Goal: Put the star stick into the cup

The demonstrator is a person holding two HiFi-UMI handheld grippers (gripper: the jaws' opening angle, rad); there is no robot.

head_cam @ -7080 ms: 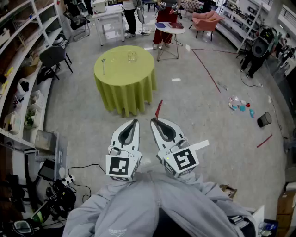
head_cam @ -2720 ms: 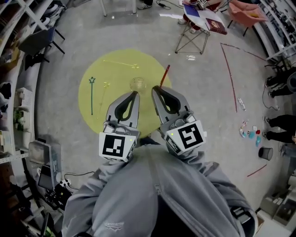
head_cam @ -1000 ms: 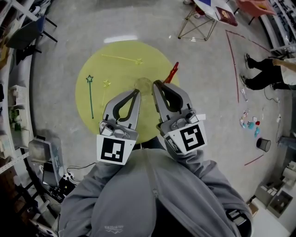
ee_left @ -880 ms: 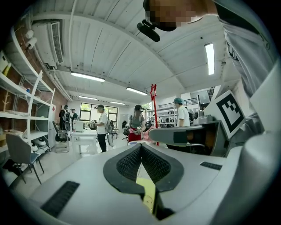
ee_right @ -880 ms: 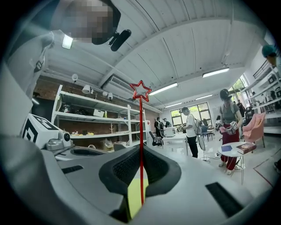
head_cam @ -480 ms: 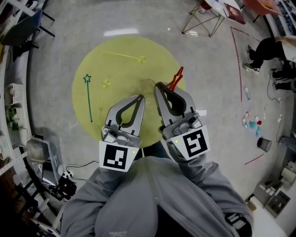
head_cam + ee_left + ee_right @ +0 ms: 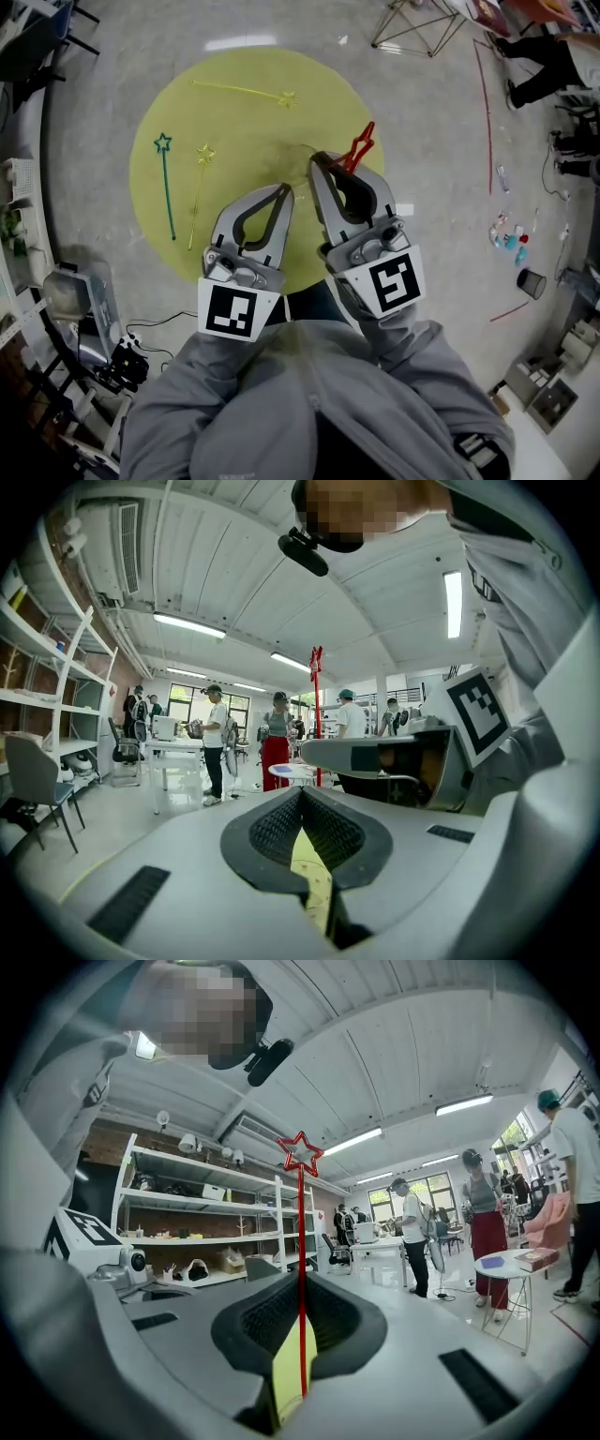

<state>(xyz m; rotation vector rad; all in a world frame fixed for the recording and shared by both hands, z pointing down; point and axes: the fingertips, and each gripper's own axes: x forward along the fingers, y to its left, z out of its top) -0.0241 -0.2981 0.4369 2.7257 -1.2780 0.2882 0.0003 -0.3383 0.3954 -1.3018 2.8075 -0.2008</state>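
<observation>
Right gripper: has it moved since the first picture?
Yes. The right gripper, shut on the red star stick, is now over the yellow table; earlier it was short of it, above floor.

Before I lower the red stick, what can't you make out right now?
Cup: clear glass, only a faint smear in the head view beside the right gripper; in neither gripper view.
Red star stick: lower end covered by that gripper in the head view.
Stick over cup mouth: cannot tell.
</observation>
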